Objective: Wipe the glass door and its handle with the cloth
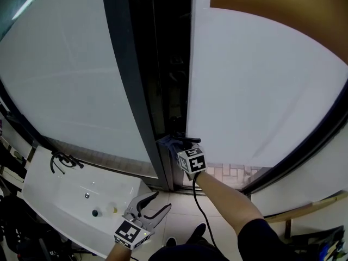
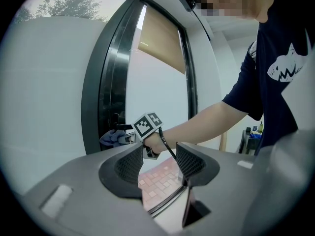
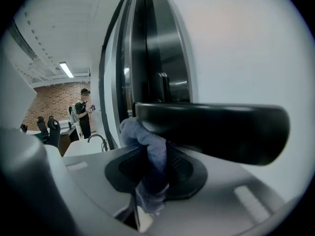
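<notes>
The frosted glass door [image 1: 261, 86] stands beside a dark frame [image 1: 136, 86]. Its black lever handle [image 1: 188, 140] crosses the right gripper view as a thick bar [image 3: 211, 127]. My right gripper [image 1: 175, 144] is at the handle, shut on a blue-grey cloth [image 3: 150, 156]. The cloth [image 1: 167, 142] is bunched against the handle's underside and near end. From the left gripper view the cloth [image 2: 112, 137] shows at the door frame, ahead of the right gripper's marker cube [image 2: 147, 124]. My left gripper [image 1: 154, 203] hangs low, away from the door, open and holding nothing [image 2: 160, 163].
A white washbasin [image 1: 65, 192] with a black tap [image 1: 62, 159] sits at the lower left under the left glass pane [image 1: 60, 75]. A brick-patterned floor [image 1: 231, 173] shows through the door's foot. In the right gripper view a person [image 3: 81, 112] stands far off in the room.
</notes>
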Demonstrator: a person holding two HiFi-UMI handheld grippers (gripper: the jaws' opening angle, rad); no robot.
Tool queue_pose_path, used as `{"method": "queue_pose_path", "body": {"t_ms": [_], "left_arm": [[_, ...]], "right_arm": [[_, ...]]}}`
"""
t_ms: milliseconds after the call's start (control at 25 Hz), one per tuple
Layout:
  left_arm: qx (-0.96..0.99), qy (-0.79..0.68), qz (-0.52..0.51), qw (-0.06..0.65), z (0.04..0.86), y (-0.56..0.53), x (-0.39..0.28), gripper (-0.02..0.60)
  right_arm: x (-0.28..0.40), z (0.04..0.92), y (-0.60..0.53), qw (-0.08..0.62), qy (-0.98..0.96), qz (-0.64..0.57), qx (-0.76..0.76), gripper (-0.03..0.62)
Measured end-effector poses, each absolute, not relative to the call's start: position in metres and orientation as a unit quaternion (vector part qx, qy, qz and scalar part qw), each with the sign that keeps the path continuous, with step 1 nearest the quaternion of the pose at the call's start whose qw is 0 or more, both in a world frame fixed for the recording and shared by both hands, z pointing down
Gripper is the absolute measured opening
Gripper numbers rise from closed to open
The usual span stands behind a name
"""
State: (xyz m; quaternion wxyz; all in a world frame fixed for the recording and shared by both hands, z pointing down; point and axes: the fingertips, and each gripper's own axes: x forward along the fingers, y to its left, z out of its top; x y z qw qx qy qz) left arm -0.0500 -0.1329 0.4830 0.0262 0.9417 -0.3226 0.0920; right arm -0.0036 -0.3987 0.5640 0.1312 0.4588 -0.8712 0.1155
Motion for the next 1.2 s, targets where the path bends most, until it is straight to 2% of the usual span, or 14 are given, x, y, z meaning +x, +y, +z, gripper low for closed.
{"method": "queue_pose_path", "body": {"t_ms": [120,280,440,720,920,1200], "left_arm": [[0.942,-0.322,0.092,0.025,0.483,-0.134,-0.050,0.206],[0.941,-0.322,0.099,0.029,0.487,-0.135,-0.051,0.206],[0.943,-0.320,0.089,0.029,0.481,-0.138,-0.048,0.206],[0.941,-0.324,0.093,0.036,0.486,-0.140,-0.051,0.206],[0.936,-0.336,0.096,0.039,0.487,-0.145,-0.054,0.206],[0.935,-0.339,0.096,0.045,0.492,-0.148,-0.059,0.206]], "right_arm": [[0.007,0.569,-0.400,0.144,-0.868,0.109,0.463,0.091],[0.037,0.598,-0.401,0.194,-0.848,0.110,0.481,0.091],[0.058,0.614,-0.391,0.160,-0.841,0.167,0.489,0.091],[0.028,0.673,-0.367,0.186,-0.842,0.263,0.433,0.092],[-0.002,0.659,-0.397,0.165,-0.852,0.264,0.421,0.091],[0.002,0.640,-0.408,0.108,-0.848,0.300,0.424,0.092]]}}
